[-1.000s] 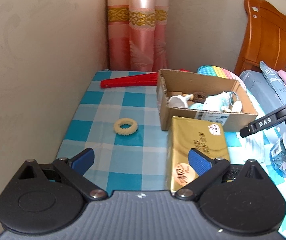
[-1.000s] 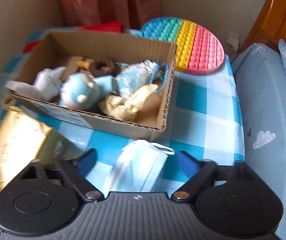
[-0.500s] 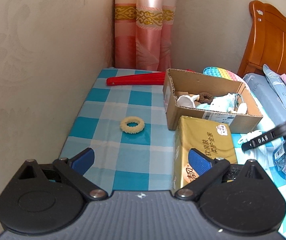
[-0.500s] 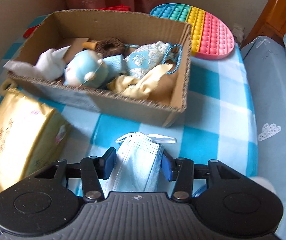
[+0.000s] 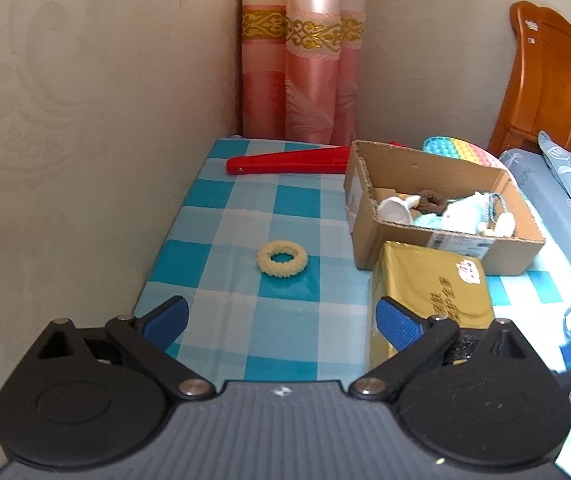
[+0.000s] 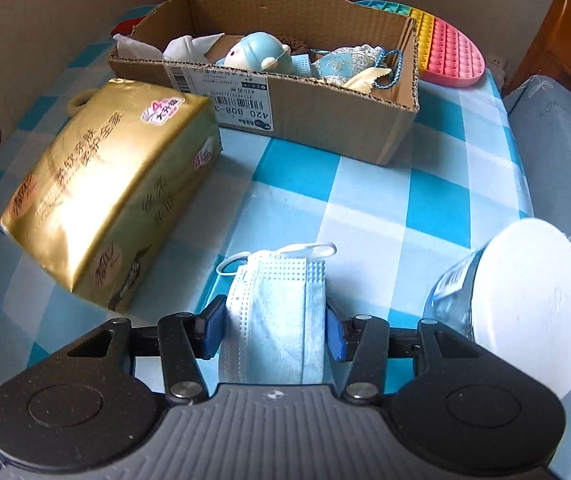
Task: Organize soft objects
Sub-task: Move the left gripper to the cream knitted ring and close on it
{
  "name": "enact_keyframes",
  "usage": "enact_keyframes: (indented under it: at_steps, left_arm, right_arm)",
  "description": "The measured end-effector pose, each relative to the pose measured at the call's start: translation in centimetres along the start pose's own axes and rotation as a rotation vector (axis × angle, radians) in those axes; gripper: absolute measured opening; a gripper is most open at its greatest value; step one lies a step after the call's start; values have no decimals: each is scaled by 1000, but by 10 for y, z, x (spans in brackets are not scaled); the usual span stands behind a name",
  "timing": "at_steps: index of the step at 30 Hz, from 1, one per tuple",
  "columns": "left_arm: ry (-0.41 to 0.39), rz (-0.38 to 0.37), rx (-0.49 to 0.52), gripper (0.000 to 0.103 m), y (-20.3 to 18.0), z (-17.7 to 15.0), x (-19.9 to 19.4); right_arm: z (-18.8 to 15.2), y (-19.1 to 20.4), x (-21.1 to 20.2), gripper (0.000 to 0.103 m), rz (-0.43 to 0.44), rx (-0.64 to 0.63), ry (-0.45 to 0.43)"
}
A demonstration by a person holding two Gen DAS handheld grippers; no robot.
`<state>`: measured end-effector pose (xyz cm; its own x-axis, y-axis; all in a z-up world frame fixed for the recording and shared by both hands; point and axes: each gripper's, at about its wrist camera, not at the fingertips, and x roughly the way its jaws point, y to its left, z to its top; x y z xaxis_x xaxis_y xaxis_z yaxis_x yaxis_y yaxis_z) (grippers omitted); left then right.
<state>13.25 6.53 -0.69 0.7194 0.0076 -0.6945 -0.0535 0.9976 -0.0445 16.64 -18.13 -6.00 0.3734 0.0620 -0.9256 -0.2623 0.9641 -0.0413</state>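
Face mask [image 6: 275, 316] sits pinched across its folded middle in my right gripper [image 6: 273, 330], jaws clamped on it, near the cardboard box [image 6: 285, 92]. Light and floppy (loops may snag), so I'd keep this mid-body hold. Left gripper [image 5: 281, 320] jaws apart.

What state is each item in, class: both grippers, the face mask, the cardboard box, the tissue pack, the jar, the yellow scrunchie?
Left gripper: open, empty.
Right gripper: shut on face mask.
Cardboard box: open, partly filled.
Tissue pack: sealed, lying flat.
Jar: lidded, upright.
Yellow scrunchie: loose on the cloth.
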Motion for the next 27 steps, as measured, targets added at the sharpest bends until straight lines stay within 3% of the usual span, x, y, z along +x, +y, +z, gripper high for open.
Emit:
enact_keyframes:
  at_steps: [2, 6, 10, 16, 27]
  left_arm:
    - [-1, 9, -3, 100, 1, 3, 4]
    - [-6, 45, -14, 100, 5, 9, 18]
    - [4, 82, -14, 99, 8, 16, 39]
    - [39, 108, 18, 99, 7, 22, 73]
    - [88, 67, -9, 98, 7, 32, 124]
  right_arm:
    - [-6, 3, -2, 60, -15, -11, -28]
    - [-19, 6, -1, 86, -10, 0, -53]
    - [-28, 9, 2, 102, -9, -3, -76]
    - [-34, 11, 2, 103, -3, -27, -99]
    - [-42, 12, -1, 103, -2, -33, -143]
